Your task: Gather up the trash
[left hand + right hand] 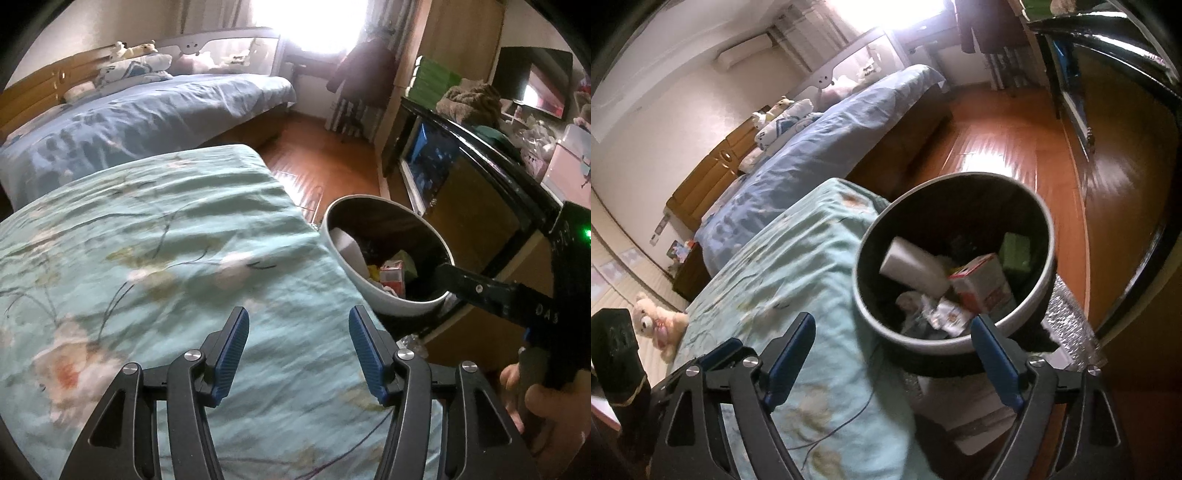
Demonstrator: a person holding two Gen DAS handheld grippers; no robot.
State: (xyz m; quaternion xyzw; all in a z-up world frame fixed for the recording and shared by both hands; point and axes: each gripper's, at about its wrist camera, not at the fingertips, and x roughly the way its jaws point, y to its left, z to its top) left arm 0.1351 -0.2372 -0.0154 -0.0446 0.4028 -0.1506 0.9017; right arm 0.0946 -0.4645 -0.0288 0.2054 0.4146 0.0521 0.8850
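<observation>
Since the trash bin (955, 266) right of the bed (798, 280) already holds cartons and wrappers, collection looks nearly done; left gripper (295, 350) and right gripper (894, 354) gape wide, empty.

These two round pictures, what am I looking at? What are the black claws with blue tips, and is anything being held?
There is no robot here: a person carries a hand-held gripper in each hand, and each has a wide-angle camera looking out along its two fingers. That bends the pictures into circles.

The left camera shows the left gripper over a green floral bedspread, jaws apart, holding nothing. At its right edge you see the person's hand holding the other tool.

The right camera shows the right gripper, also open and holding nothing, above a round bin beside the bed. Inside lie a red-and-white carton, a white roll, something green and crumpled wrappers.
</observation>
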